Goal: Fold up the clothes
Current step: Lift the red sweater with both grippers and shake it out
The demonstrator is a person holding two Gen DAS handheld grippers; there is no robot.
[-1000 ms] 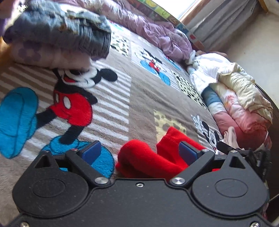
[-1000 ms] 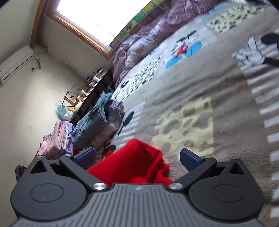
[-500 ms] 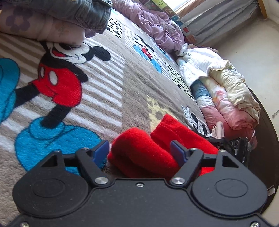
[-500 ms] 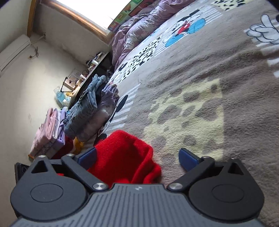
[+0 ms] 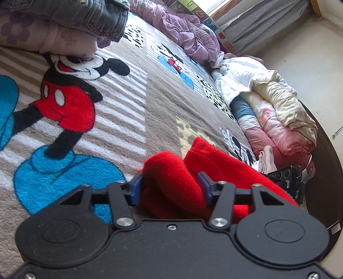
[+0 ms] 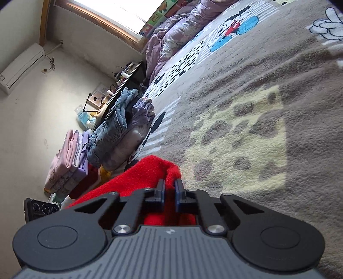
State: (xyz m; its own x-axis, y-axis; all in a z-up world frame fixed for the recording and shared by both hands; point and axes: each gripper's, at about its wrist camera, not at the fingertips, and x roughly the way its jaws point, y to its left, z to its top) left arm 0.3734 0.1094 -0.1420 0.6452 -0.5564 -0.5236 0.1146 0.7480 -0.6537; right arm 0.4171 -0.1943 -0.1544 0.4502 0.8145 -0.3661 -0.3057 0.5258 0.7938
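A red fleece garment (image 5: 171, 171) lies bunched on the Mickey Mouse blanket (image 5: 120, 103). My left gripper (image 5: 169, 187) has its blue pads pressed on a thick fold of the red garment. In the right wrist view the same red garment (image 6: 145, 173) shows, and my right gripper (image 6: 169, 188) is shut tight on its edge. The right gripper's body also shows in the left wrist view (image 5: 289, 178) beyond the garment.
A folded stack with denim on top (image 5: 70, 19) sits at the far left; it also shows in the right wrist view (image 6: 113, 128). A purple duvet (image 5: 184, 32) lies at the back. A pile of unfolded clothes (image 5: 274, 111) lies at the right edge.
Both grippers have closed on the red garment; they were wide open a second ago. The left gripper has moved forward and lower over the blanket.
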